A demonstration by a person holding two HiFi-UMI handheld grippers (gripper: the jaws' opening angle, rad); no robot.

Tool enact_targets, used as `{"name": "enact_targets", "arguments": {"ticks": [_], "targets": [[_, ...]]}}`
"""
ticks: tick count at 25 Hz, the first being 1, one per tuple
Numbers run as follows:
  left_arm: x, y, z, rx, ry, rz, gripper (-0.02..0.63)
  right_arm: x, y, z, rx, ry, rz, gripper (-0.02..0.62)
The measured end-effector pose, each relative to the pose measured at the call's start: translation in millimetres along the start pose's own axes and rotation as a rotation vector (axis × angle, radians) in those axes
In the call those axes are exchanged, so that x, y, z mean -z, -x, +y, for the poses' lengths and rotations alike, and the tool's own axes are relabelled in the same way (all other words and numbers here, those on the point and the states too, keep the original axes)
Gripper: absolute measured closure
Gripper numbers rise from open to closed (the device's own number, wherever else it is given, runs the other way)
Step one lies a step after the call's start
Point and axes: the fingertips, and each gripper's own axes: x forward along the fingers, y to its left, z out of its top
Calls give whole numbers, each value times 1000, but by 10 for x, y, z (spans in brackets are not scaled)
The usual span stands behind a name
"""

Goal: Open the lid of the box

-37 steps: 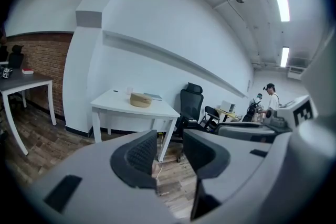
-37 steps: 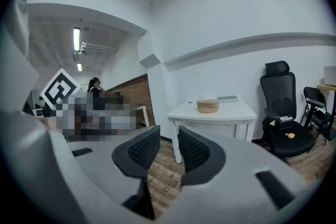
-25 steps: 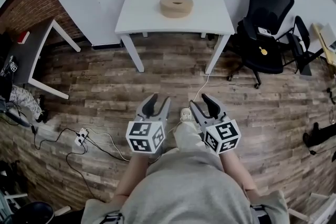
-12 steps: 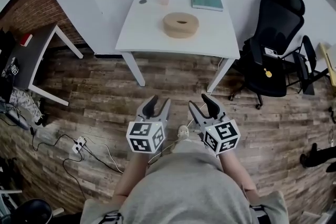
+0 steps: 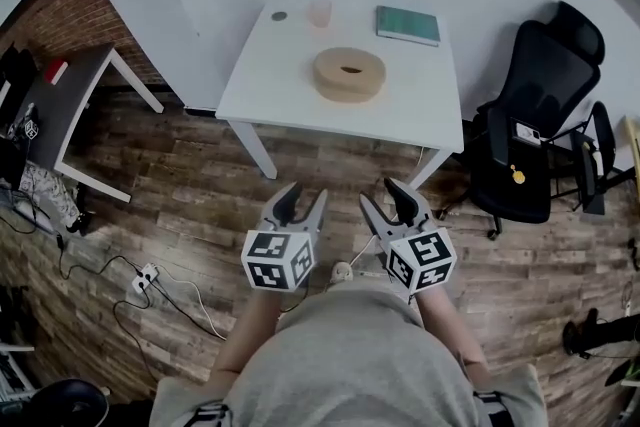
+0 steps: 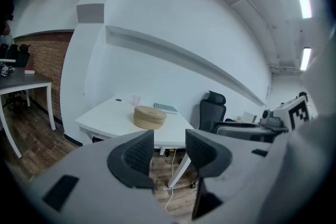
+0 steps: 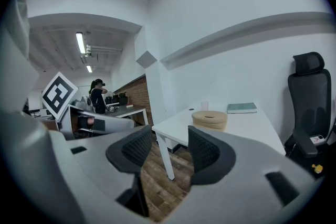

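Sitting lid-on atop white table, wood floor: round box. Left gripper jaws apart, empty; right gripper jaws just been opening, empty.

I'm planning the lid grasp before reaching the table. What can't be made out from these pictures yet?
- Head view: the round box is too small to show where lid meets base.
- Left gripper view: the white table has its near edge partly hidden behind the left gripper.
- Right gripper view: the book is too small to read its cover.
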Motion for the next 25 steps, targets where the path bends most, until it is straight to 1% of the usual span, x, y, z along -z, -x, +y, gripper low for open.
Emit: {"name": "enact_targets", "arguments": {"ticks": [8, 18, 25], "targets": [[-68, -469, 87, -26, 22, 5, 430, -39, -321, -437, -31, -1, 10, 382], [-53, -703, 234, -37, 32, 37, 420, -75, -532, -612, -32, -17, 7, 382], [-151, -1059, 479, -25, 14, 52, 417, -134, -876, -804, -13, -30, -1, 382]]}}
